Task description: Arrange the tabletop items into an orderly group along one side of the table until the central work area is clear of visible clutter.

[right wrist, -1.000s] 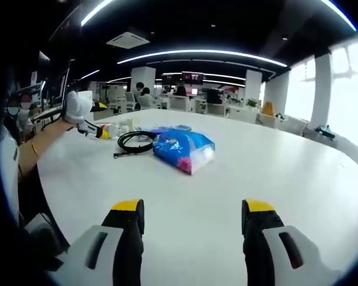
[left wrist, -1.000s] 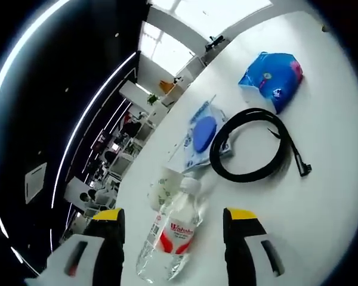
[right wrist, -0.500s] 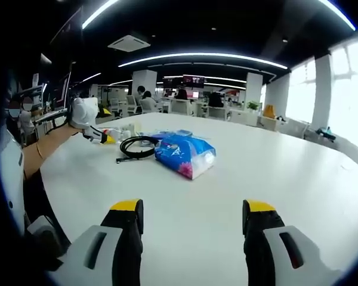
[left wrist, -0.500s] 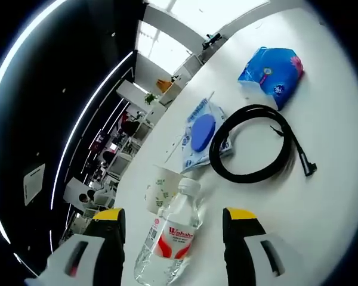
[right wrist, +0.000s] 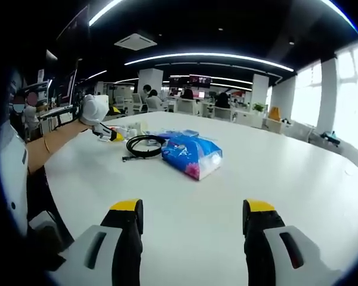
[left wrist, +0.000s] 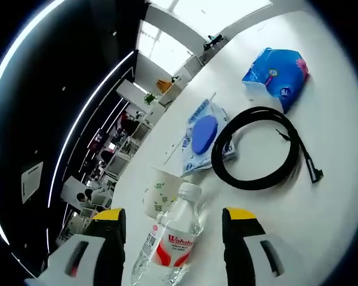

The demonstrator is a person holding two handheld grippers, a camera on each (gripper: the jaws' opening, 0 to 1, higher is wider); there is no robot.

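A broad white table (right wrist: 298,179) carries a small cluster of things. A clear water bottle (left wrist: 170,241) with a red label lies beside a paper cup (left wrist: 157,192); past them rest a wet-wipes pack (left wrist: 201,134), a coiled black cable (left wrist: 259,149) and a blue tissue pack (left wrist: 277,71).

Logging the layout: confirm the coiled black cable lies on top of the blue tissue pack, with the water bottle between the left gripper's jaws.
Not quite. In the left gripper view the black cable lies beside the blue tissue pack, apart from it. The water bottle does lie between the left gripper jaws.
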